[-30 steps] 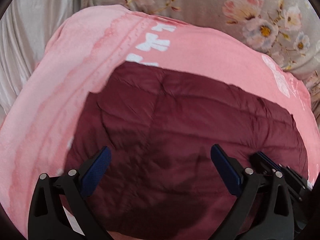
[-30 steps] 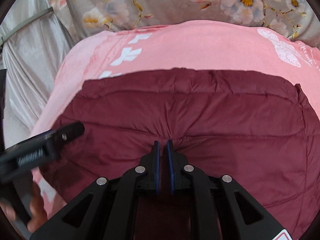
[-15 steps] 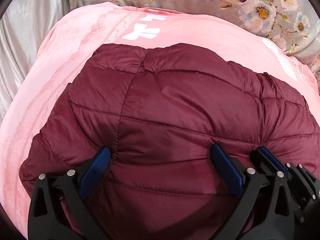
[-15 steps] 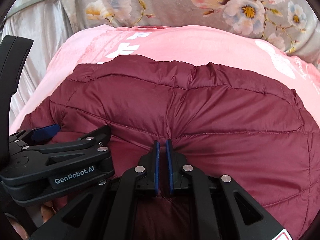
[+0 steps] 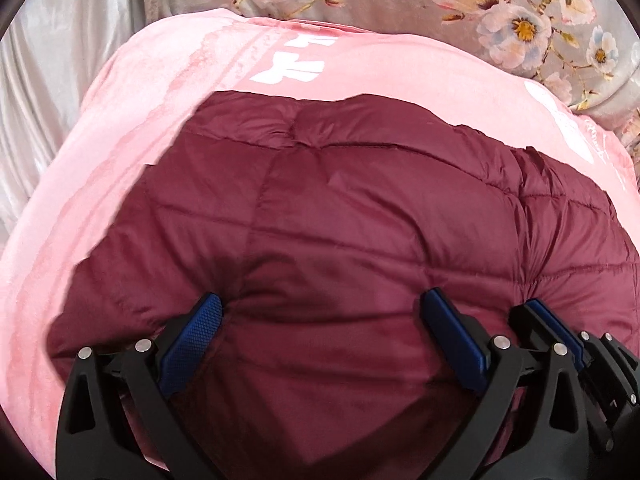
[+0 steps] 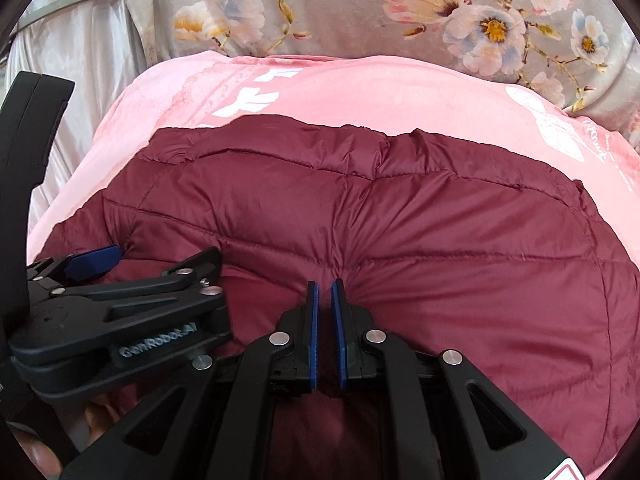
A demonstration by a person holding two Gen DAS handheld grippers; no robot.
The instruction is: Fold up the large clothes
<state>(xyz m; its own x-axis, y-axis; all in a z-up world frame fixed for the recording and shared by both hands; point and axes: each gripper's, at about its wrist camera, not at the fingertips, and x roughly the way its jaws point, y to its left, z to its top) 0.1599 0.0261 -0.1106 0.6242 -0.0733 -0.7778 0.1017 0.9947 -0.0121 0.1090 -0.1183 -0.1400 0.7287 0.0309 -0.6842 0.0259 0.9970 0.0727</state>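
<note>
Item: maroon quilted jacket (image 5: 340, 216) lying on pink blanket (image 5: 132, 128) over bed.
Left wrist: left claw (image 5: 320, 332) spread wide, pressing padding flat. Right wrist: right claw (image 6: 325, 300) pinching a gathered jacket fold, likely to carry it over.

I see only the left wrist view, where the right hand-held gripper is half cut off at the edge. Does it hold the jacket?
Observer: Yes. In the right wrist view, the right hand-held gripper has its pads almost together, pinching a fold of the maroon jacket.
Operator: Is the person's hand visible anywhere?
Observer: Yes. Bare fingers of the left hand show below the left hand-held gripper, at the lower left.
Operator: Is there something behind, on the left side?
Observer: A thin grey bar crosses the silver fabric at the upper left.
</note>
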